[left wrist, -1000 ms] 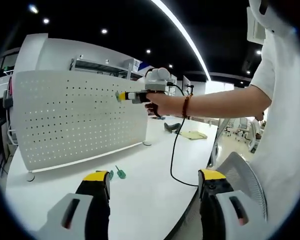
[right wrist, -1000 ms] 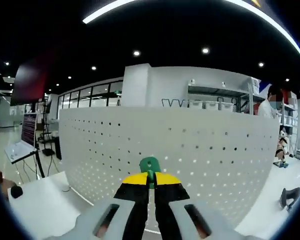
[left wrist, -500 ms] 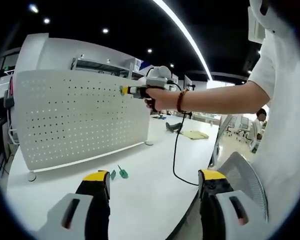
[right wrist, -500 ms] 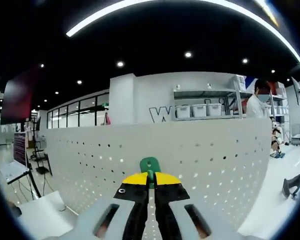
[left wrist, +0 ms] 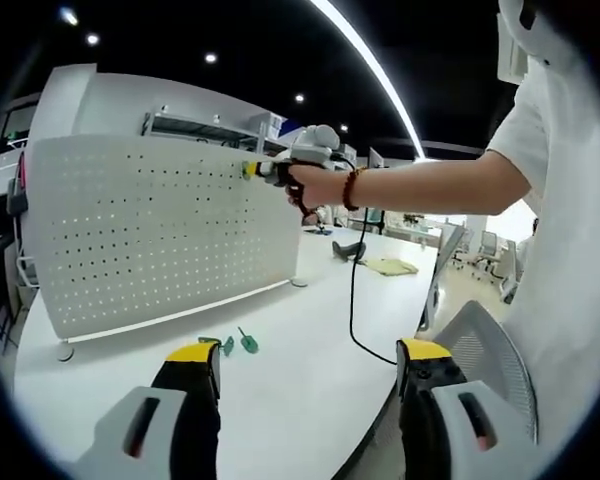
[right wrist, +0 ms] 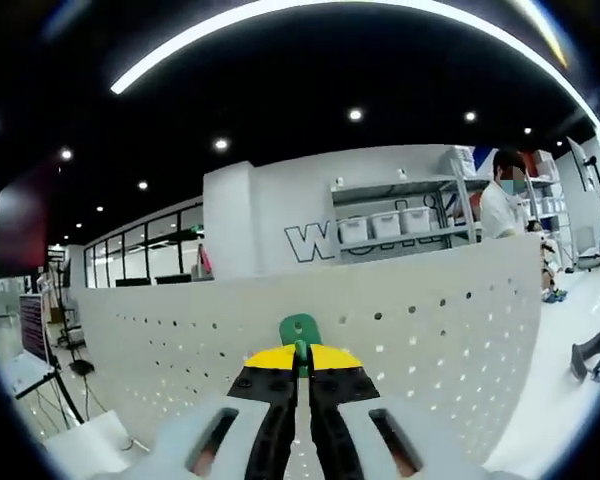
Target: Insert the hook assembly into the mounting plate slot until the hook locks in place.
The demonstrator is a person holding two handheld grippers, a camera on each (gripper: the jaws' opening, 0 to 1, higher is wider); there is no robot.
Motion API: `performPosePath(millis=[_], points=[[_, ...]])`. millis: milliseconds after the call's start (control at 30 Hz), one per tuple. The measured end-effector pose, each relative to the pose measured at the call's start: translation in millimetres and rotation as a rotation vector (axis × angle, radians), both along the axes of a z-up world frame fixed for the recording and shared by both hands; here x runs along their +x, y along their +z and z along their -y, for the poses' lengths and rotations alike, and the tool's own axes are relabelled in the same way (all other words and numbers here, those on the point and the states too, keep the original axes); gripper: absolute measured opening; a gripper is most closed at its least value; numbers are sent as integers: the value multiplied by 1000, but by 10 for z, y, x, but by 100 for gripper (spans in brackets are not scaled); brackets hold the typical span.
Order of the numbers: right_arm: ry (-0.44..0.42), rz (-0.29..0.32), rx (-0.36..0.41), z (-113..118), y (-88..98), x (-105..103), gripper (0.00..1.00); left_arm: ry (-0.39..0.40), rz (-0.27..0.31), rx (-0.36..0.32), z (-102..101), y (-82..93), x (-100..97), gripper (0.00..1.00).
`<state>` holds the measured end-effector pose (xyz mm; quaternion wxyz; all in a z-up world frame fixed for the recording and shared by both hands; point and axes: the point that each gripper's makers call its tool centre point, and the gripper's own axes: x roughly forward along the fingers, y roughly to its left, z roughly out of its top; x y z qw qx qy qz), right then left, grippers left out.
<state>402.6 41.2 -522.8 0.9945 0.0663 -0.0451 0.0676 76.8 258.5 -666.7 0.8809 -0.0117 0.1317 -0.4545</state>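
Note:
A white perforated mounting plate (left wrist: pixel 150 235) stands upright on the white table (left wrist: pixel 300 350). My right gripper (left wrist: pixel 252 170), held in a person's hand, is up against the plate's top right part. In the right gripper view that gripper (right wrist: pixel 301 352) is shut on a green hook assembly (right wrist: pixel 300 329), whose tip pokes out just before the plate (right wrist: pixel 430 330) near its top edge. My left gripper (left wrist: pixel 305 365) hangs open low over the table, nothing between its fingers. Two more green hooks (left wrist: pixel 235 343) lie on the table in front of the plate.
A black cable (left wrist: pixel 352 300) droops from the right gripper down to the table. The person's arm (left wrist: pixel 430 185) and white shirt (left wrist: pixel 570 250) fill the right side. A grey chair back (left wrist: pixel 485 345) stands by the table edge. Shelving with bins (right wrist: pixel 390 215) is behind the plate.
The right gripper has risen with the green hook, from the plate's upper area to near its top edge. The left gripper has stayed still and open.

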Motion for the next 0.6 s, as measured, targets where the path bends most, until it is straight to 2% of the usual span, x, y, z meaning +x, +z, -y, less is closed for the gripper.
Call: performPosePath(millis=[167,400,500,600], points=[[2,1,62,47,-24,67,1,-2,-5,1,12,-6,-2,74],[0,-2,66,11,-43,111,1,-10,-12,3,48,-28,4,74],[-18,-3,113,44,-48,155,1,-4,-15,3,40,-31,9,74],[-25,6,114,38,-50,171,1,-4,-14,7,31,-33,1,74]])
